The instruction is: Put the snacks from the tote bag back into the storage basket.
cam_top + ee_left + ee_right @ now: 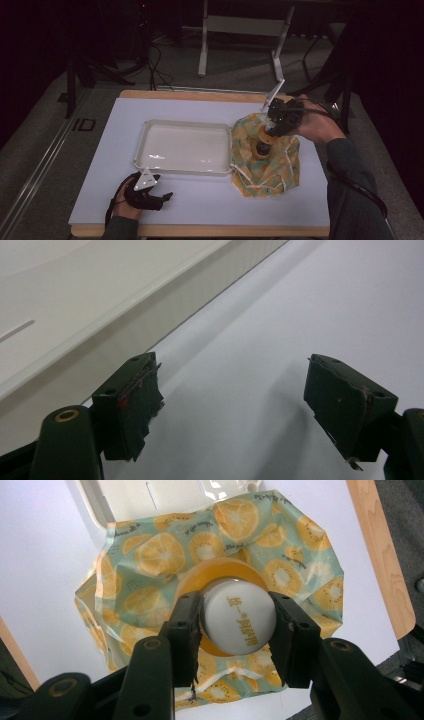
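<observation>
This looks like a lab or recording studio. A white-topped table stands on grey carpet amid dark curtains, loose cables and a metal stand's legs.

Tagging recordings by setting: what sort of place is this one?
Probably a lab or studio recording bay, not a home: a white-topped table on dark carpet, loose cables on the floor, metal stand legs behind, and dark surroundings.
</observation>
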The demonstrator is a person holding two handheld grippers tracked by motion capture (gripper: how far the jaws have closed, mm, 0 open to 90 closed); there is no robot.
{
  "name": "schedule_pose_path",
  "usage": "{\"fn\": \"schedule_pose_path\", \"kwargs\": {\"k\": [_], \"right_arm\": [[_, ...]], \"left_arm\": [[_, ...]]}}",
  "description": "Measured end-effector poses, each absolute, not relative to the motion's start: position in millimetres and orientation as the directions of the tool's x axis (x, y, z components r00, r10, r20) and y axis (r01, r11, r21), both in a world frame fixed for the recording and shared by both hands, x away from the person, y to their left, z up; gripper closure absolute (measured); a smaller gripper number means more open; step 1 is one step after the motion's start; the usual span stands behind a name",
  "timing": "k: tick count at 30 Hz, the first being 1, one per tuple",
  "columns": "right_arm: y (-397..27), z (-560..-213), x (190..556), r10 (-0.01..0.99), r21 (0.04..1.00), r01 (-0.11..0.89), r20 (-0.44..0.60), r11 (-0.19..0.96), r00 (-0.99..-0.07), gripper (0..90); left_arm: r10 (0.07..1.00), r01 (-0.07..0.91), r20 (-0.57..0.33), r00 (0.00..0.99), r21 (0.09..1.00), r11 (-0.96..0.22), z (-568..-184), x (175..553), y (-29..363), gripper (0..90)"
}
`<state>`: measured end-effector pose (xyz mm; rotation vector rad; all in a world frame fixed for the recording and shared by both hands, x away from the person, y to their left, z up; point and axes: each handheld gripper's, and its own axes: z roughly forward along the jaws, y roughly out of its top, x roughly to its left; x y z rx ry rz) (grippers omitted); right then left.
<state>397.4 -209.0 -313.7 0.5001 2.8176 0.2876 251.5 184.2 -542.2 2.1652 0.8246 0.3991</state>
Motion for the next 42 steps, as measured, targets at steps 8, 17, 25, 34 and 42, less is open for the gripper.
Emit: {"fn": "schedule_pose_path", "kwargs": {"k": [8, 17, 25, 34, 42], "right_arm": [[-205, -305, 397, 0.358, 0.25, 0.3, -0.233, 0.92, -0.904, 58.9], [-199, -301, 398, 0.345, 0.251, 0.287, -0.234, 0.925, -0.909, 58.9], [-195, -292, 397, 0.343, 0.272, 0.274, -0.25, 0.922, -0.905, 58.9], [-189, -283, 396, 0.328, 0.276, 0.257, -0.257, 0.926, -0.909, 58.9], [-184, -278, 394, 0.321, 0.294, 0.245, -0.25, 0.924, -0.913, 58.9]], "left_arm": [[0.672, 0.43, 0.015, 0.741, 0.758, -0.491, -542, 251, 184, 22.3], [0.672, 0.43, 0.014, 0.74, 0.758, -0.49, -542, 251, 184, 22.4], [0.672, 0.429, 0.015, 0.741, 0.759, -0.49, -542, 251, 184, 22.4], [0.669, 0.428, 0.016, 0.743, 0.758, -0.493, -542, 251, 184, 22.4], [0.67, 0.428, 0.014, 0.742, 0.759, -0.491, -542, 251, 184, 22.4]]}}
